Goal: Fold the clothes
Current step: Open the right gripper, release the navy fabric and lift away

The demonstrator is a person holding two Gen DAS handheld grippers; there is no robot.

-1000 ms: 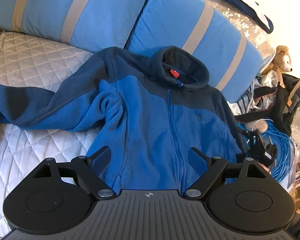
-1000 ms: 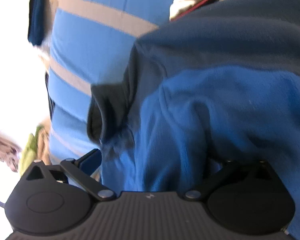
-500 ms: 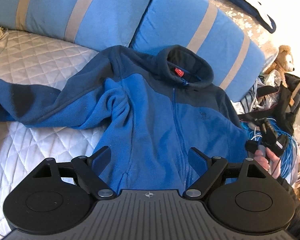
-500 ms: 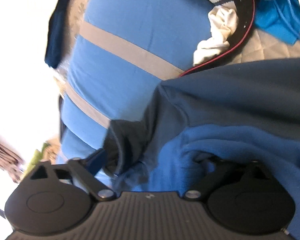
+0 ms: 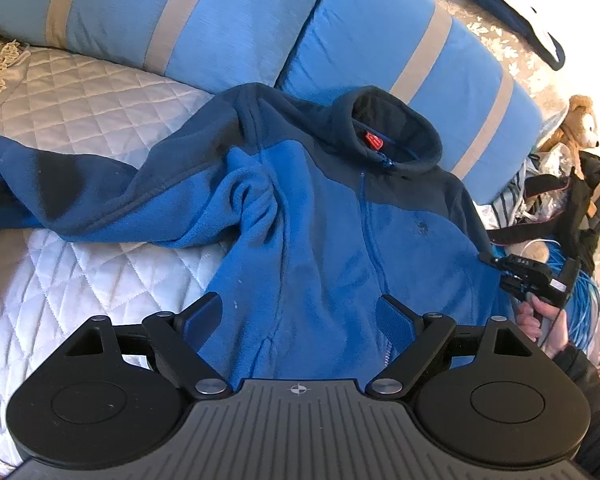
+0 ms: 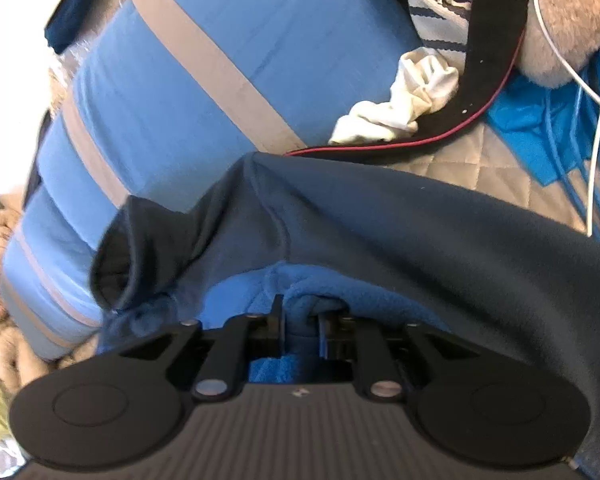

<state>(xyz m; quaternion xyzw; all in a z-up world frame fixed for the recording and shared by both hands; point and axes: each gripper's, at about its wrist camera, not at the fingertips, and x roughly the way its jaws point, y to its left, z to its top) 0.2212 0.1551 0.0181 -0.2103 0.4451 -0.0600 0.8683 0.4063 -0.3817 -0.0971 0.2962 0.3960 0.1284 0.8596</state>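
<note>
A blue fleece jacket with a dark navy collar and shoulders lies face up on the bed, zipped, its left sleeve stretched out to the left. My left gripper hovers open over the jacket's lower front, with nothing between its fingers. At the jacket's right edge, a hand holds my right gripper. In the right wrist view its jaws are closing, and a pinched fold of the jacket's blue fleece sits between the pads.
Two blue pillows with grey stripes lean behind the jacket on the white quilted bedspread. To the right lie a plush toy, a black bag and blue cables. A black strap and white cloth lie near the shoulder.
My right gripper's jaws went from wide apart to pinched on a fold of fleece at the jacket's right side, and it rolled and rose a little. The left gripper stayed open in place.
</note>
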